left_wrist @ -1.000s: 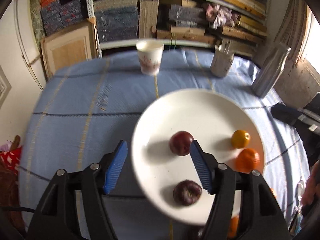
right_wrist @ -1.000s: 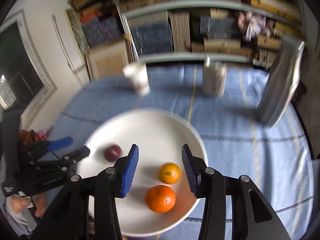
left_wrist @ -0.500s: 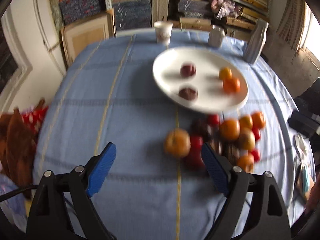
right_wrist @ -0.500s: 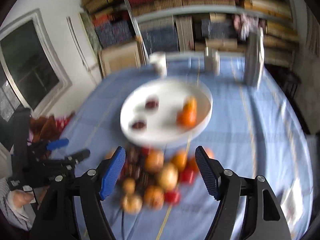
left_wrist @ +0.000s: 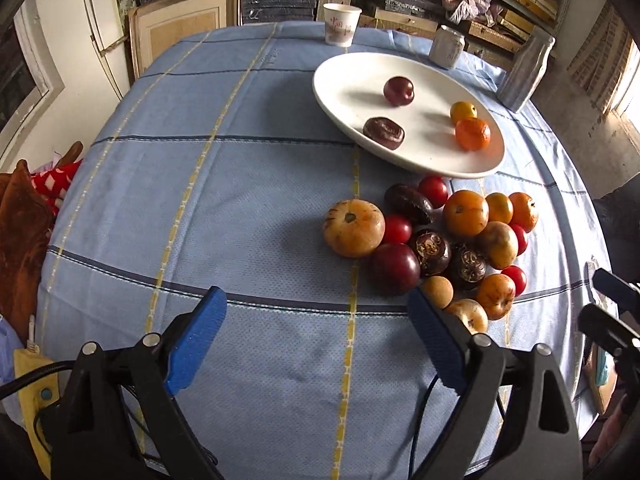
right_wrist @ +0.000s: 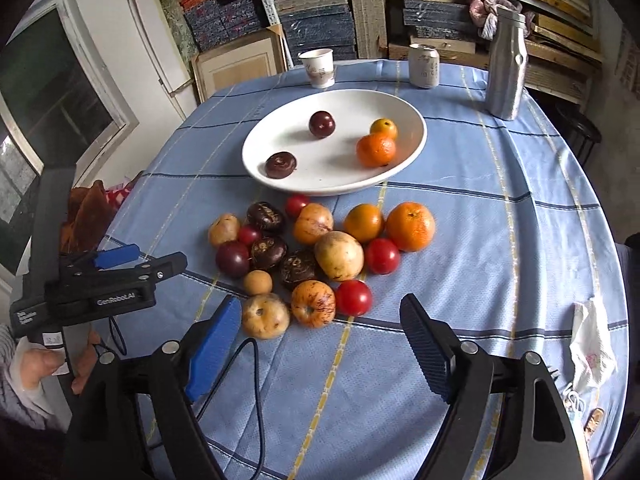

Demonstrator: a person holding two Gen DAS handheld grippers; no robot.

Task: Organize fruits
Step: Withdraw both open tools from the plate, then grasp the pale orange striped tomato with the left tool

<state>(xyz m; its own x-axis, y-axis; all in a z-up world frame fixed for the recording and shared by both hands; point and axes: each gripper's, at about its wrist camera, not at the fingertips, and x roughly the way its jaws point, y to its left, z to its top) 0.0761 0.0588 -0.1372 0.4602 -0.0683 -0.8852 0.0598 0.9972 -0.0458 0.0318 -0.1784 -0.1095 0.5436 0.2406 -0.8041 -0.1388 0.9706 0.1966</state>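
Note:
A white plate on the blue cloth holds two dark fruits and two oranges. In front of it lies a pile of several loose fruits: oranges, red tomatoes, dark and yellow ones. My left gripper hovers over bare cloth near the table's front edge, left of the pile, its jaws opening with nothing between them. My right gripper hangs just in front of the pile, jaws opening too, empty; a yellow fruit lies right beyond its left fingertip.
A paper cup, a can and a silver bottle stand at the table's far edge before stacked shelves. A crumpled wrapper lies at the right. A hand holds the left gripper's body. A black cable runs across the front.
Both grippers have pulled back from over the plate to the table's near side and opened wider. The loose fruit pile has come into view.

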